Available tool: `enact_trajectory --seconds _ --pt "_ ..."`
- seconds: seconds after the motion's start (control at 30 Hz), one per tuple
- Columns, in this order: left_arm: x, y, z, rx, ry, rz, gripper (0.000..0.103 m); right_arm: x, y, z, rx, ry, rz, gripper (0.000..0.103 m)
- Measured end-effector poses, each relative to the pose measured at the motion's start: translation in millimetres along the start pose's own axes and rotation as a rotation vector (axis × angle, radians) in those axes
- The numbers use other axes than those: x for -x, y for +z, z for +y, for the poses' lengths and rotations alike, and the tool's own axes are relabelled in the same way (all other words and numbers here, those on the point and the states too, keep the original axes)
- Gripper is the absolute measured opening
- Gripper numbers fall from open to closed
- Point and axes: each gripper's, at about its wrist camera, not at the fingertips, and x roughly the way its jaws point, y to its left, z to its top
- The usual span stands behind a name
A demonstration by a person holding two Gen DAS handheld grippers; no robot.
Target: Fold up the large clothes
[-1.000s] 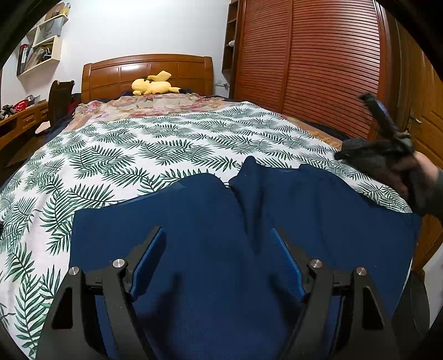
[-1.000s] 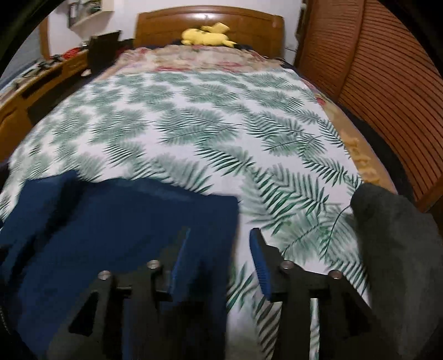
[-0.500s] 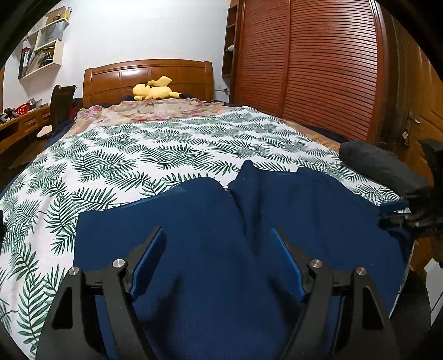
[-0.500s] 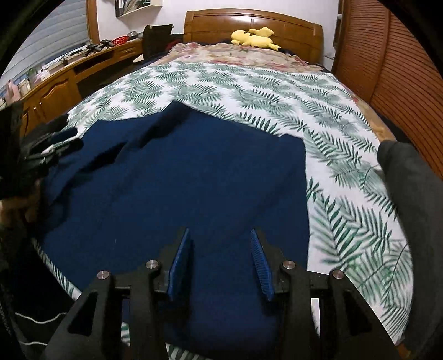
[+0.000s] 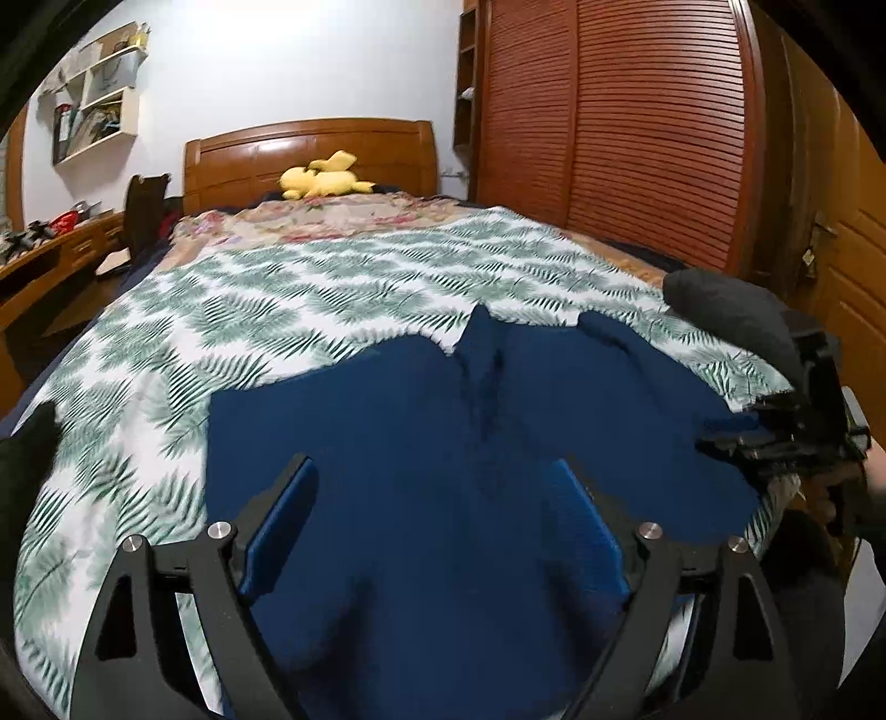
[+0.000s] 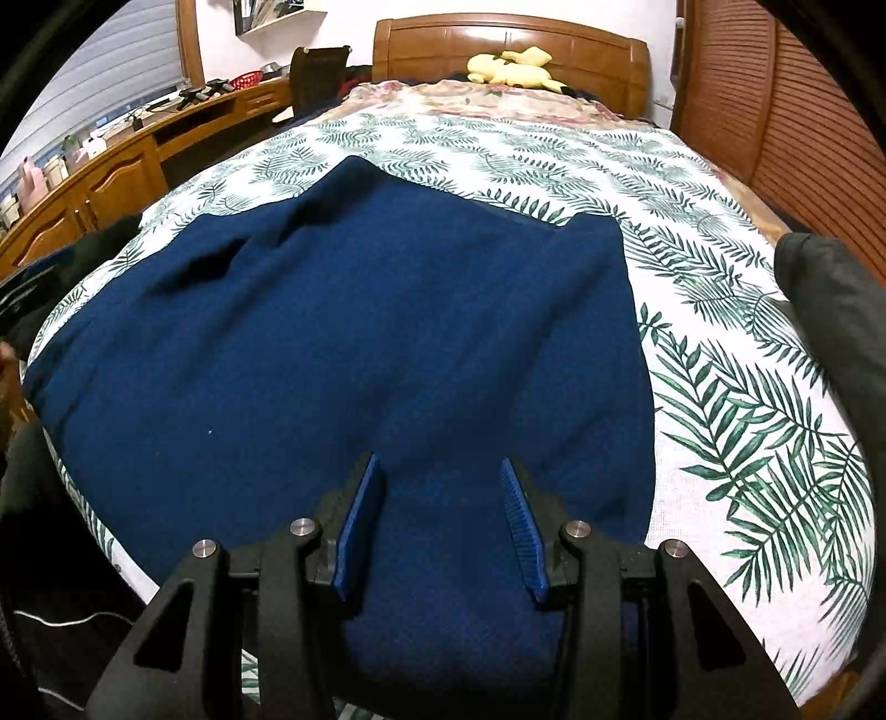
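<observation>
both wrist views sit low at the bed's (image 5: 232, 310) foot — facing its headboard (image 6: 509, 47).

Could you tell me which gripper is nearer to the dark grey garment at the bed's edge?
Right. The right gripper hangs over the blue garment beside the dark grey garment; the left gripper is over its opposite side.

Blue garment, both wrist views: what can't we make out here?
- Near hem of the blue garment: cut off by the bottom edge and hidden behind the right claw; likewise behind the left claw in the left wrist view.
- Garment type: unclear from either view.
- Right claw seen from the left wrist view: at the right edge, dark; opening unreadable there.
- Grey cloth: cropped by the right edge.
- Shelf items: too small.
</observation>
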Motion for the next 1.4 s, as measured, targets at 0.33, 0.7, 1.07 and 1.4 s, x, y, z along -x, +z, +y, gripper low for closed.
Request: enact_trajectory --seconds 0.33,0.7,1.07,1.4 --pt "44.5 -33.5 39.5 0.074 0.101 0.066 0.087 4.9 -2.5 2.6 -0.032 0.011 -0.027 0.047" --pt "46.2 -59.8 56.1 0.128 0.092 0.124 0.063 6.2 -7.2 3.1 -0.054 0.022 -0.046 0.047" --pt "26.0 -90.2 59.2 0.169 0.086 0.232 0.061 6.7 -10.5 5.3 -0.058 0.016 -0.065 0.047" --pt "39.3 -82.0 57.1 0.203 0.037 0.199 0.031 7.2 -12.8 5.0 -0.059 0.018 -0.077 0.047"
